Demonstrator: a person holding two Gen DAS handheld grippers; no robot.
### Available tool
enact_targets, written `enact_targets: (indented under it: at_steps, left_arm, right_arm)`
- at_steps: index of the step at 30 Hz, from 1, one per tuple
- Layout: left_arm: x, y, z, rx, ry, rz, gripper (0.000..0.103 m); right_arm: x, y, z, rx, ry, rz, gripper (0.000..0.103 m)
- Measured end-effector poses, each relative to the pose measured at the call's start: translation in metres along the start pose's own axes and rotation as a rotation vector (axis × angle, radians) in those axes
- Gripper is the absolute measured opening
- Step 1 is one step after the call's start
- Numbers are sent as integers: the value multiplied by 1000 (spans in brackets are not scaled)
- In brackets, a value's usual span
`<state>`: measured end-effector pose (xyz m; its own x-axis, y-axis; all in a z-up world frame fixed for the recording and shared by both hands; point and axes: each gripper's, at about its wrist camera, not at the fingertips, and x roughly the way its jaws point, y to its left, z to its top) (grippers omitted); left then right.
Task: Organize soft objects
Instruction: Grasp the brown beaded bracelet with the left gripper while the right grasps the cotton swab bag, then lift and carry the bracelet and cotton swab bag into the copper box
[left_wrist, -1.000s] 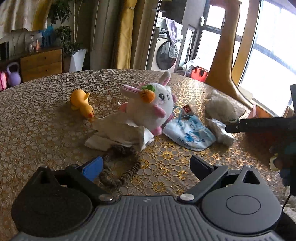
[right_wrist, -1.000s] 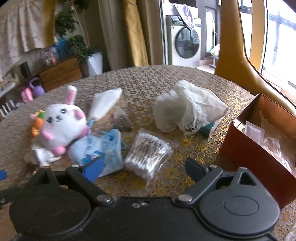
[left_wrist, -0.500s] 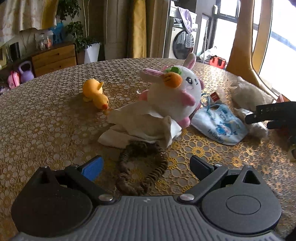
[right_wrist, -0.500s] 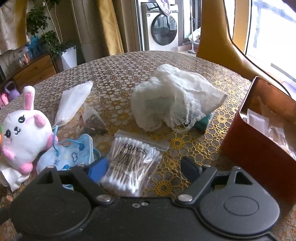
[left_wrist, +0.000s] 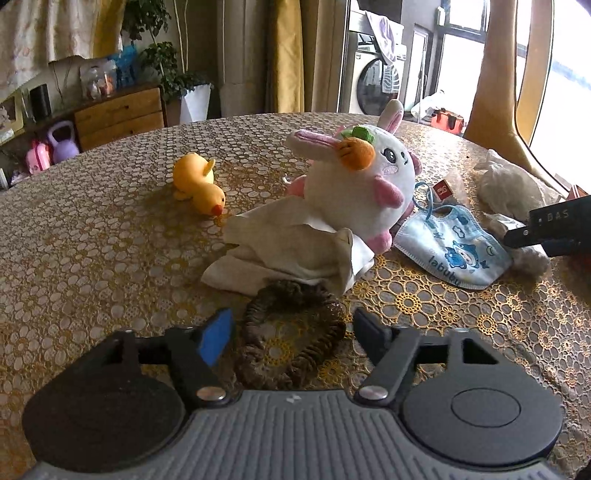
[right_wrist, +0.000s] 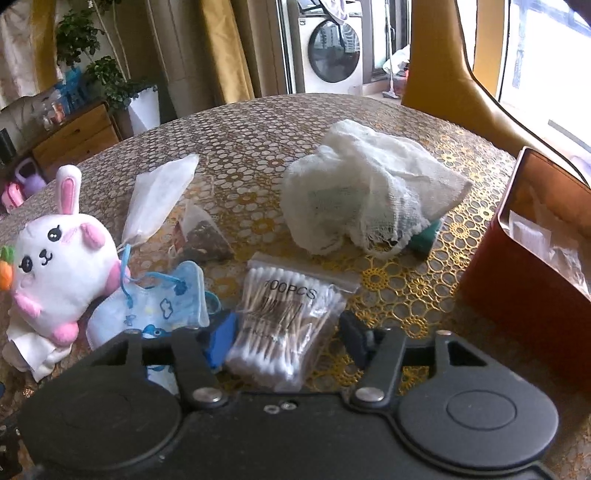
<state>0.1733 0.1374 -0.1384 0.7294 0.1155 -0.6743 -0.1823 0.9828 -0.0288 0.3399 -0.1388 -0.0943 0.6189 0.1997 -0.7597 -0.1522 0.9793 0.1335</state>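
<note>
My left gripper (left_wrist: 293, 334) hangs low over the table, its jaws closing around a brown scrunchie (left_wrist: 288, 293). A thin gap shows on each side of the scrunchie. Just beyond lie a white cloth (left_wrist: 291, 251), a white bunny plush (left_wrist: 358, 184) leaning on it, and a yellow duck (left_wrist: 197, 182). In the right wrist view my right gripper (right_wrist: 288, 338) is closing on a clear bag of cotton swabs (right_wrist: 284, 306). The pads stand at the bag's edges and the bag is not squeezed. A child's blue face mask (right_wrist: 155, 310) lies to its left.
A red box (right_wrist: 524, 266) with wrapped items inside stands at the right. A crumpled white gauze cloth (right_wrist: 369, 199) covers something green behind the swabs. A tea bag (right_wrist: 203, 236) and a clear plastic bag (right_wrist: 159, 195) lie further back. A yellow chair stands past the table's far edge.
Both grippers came forward and down, and their jaws narrowed. The scrunchie now lies between the left fingers, and the cotton swab bag between the right fingers.
</note>
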Motion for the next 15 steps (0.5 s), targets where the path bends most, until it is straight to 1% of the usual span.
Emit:
enact_targets:
  at_steps: [3, 4, 6, 7, 8, 10, 11, 12, 15]
  left_arm:
    - [0, -2, 2, 5, 5, 6, 56]
    - [0, -3, 2, 4, 7, 9, 51]
    - [1, -6, 3, 11, 8, 27, 45]
    - [1, -7, 4, 8, 8, 25, 41]
    - [1, -8, 4, 7, 9, 23, 40]
    - [1, -8, 6, 6, 14, 19, 29]
    - [1, -8, 7, 3, 17, 19, 28]
    - [1, -8, 7, -3, 19, 18, 22]
    - [1, -6, 8, -23, 25, 6, 20]
  right_arm:
    - [-2, -2, -1, 11, -4, 5, 48]
    - [-3, -2, -1, 12, -6, 8, 45]
    - [-5, -4, -1, 19, -8, 23, 44]
    - [-6, -5, -1, 21, -8, 28, 43]
    - [-7, -6, -2, 23, -9, 32, 42]
    - [-10, -7, -3, 22, -11, 39, 40]
    - [-11, -8, -3, 20, -13, 43, 40]
    - [-13, -9, -4, 19, -15, 46, 39]
    - [-20, -12, -5, 13, -29, 53, 36]
